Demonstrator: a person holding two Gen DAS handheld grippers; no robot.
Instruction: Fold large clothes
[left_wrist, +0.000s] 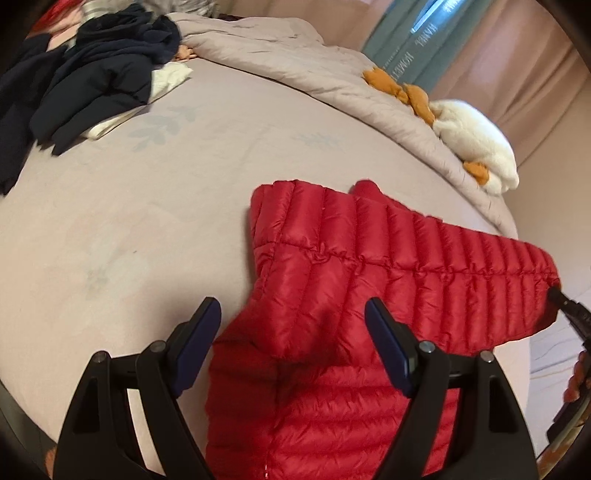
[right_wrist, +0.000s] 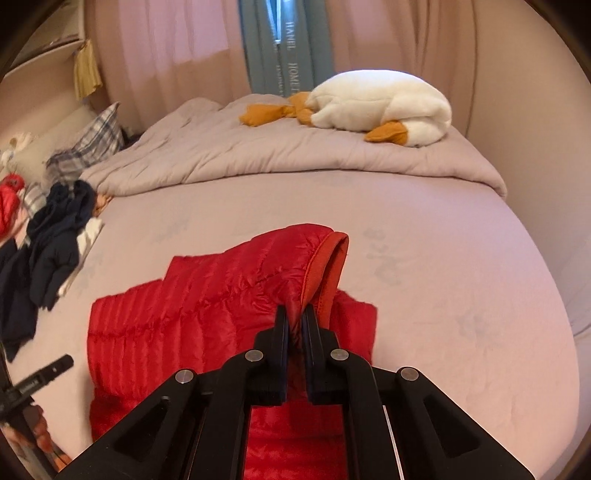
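Note:
A red quilted down jacket lies on the pale bed sheet, with one sleeve lifted and stretched to the right. My left gripper is open above the jacket's body and holds nothing. My right gripper is shut on the red sleeve's cuff and holds it up over the jacket. The right gripper's tip shows at the right edge of the left wrist view, at the sleeve's end.
A pile of dark navy clothes with a white garment lies at the bed's far left. A folded grey duvet with a white and orange plush goose lies along the far side. Curtains hang behind.

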